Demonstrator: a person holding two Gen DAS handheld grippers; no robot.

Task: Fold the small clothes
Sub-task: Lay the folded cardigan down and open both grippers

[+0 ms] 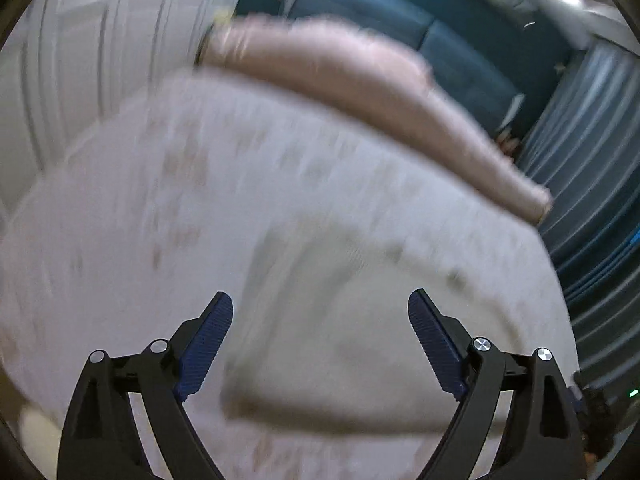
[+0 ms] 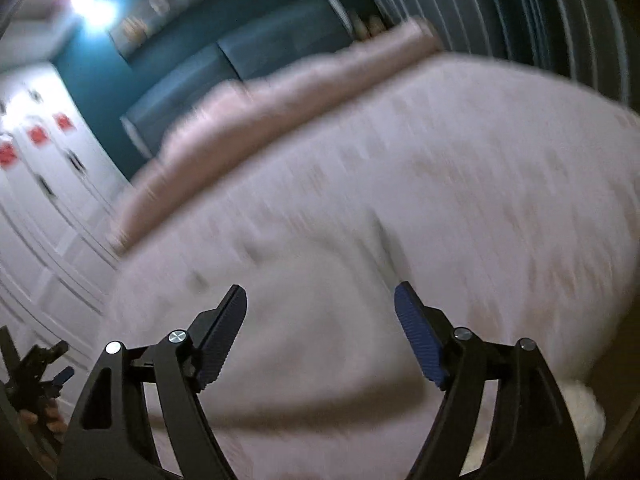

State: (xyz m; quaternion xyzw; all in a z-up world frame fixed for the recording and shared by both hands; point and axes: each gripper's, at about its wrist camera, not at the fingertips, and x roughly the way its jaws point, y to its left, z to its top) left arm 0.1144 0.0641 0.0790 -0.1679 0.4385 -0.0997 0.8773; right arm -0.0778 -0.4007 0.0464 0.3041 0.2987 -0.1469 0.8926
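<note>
Both views are smeared by motion blur, so fine detail is lost.

In the left wrist view, the left gripper [image 1: 320,316] has its blue-padded fingers [image 1: 206,344] spread wide with nothing between them. Below and ahead of them lies a pale garment [image 1: 340,320], flat on the bed [image 1: 160,200]. Its nearer folded edge casts a dark shadow line running between the two fingers, low in the frame. The garment's light cloth nearly matches the bed cover, and its outline is hard to trace; what kind of garment it is cannot be told. Whether the fingers touch the cloth cannot be told.

In the right wrist view, the right gripper [image 2: 320,312] is likewise opened wide and holds nothing. The same pale garment [image 2: 320,360] spreads under and between its fingers [image 2: 420,340], with a shadowed edge crossing low between them.

A pinkish bolster or rolled blanket [image 1: 360,88] lies across the far end of the bed, well apart from both grippers. Behind it stands a teal headboard [image 2: 192,72]. White cabinet doors [image 2: 48,184] and striped curtains [image 1: 592,160] flank the bed.
</note>
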